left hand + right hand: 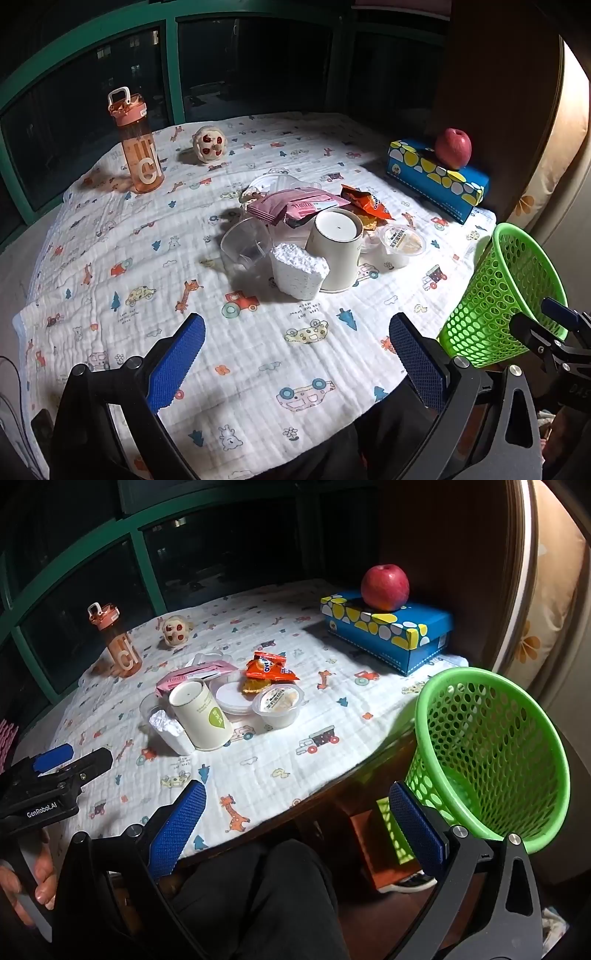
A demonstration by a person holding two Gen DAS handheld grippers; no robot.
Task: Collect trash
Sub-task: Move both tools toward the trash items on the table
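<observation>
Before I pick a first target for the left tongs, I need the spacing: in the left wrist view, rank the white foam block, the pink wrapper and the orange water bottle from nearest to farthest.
1. White foam block, centre, front of pile.
2. Pink wrapper, behind it.
3. Orange water bottle, far left.

1. The table (pixel 413 373) wears a white cartoon-print cloth (pixel 110 236).
2. At the middle lies a trash pile (pixel 314 236).
3. Near its far-left corner stand a bottle (pixel 138 147) and toy (pixel 208 144).
4. A tissue box (pixel 436 177) sits at the far-right corner.

black-framed claw (pixel 297 363) with blue textured pads, silver screws, white "genrobot.ai" lettering; dark trousers (pixel 266 897)
</observation>
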